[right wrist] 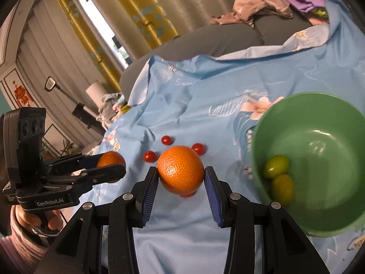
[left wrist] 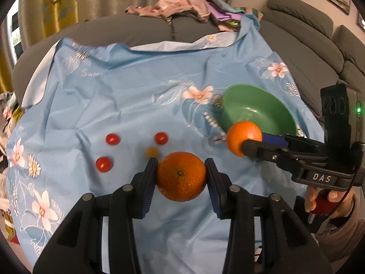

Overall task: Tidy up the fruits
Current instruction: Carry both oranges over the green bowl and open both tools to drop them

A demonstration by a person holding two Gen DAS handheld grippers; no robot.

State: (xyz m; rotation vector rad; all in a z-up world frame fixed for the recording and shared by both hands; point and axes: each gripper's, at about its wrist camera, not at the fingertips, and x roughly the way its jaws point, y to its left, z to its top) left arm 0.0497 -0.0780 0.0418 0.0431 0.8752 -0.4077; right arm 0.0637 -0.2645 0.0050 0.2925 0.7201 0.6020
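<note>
My left gripper (left wrist: pixel 181 167) is shut on an orange (left wrist: pixel 181 179), held above the blue floral cloth (left wrist: pixel 127 96). My right gripper (right wrist: pixel 181 172) is shut on a second orange (right wrist: pixel 180 169), just left of the green bowl (right wrist: pixel 324 159). Two small yellow-green fruits (right wrist: pixel 276 165) lie in that bowl. Three red cherry tomatoes (left wrist: pixel 112 139) and a small yellow fruit (left wrist: pixel 152 151) rest on the cloth. In the left wrist view the right gripper (left wrist: pixel 249 142) holds its orange (left wrist: pixel 239 137) at the near rim of the bowl (left wrist: pixel 262 109). The right wrist view has the left gripper (right wrist: pixel 113 164) at the far left.
The cloth covers a grey cushioned seat (left wrist: pixel 127 29). A pile of clothes (left wrist: pixel 178 2) lies at its back edge. Grey sofa cushions (left wrist: pixel 303 36) stand to the right. A person's hand (left wrist: pixel 328 202) grips the right gripper's handle. Curtains (right wrist: pixel 146 6) hang behind.
</note>
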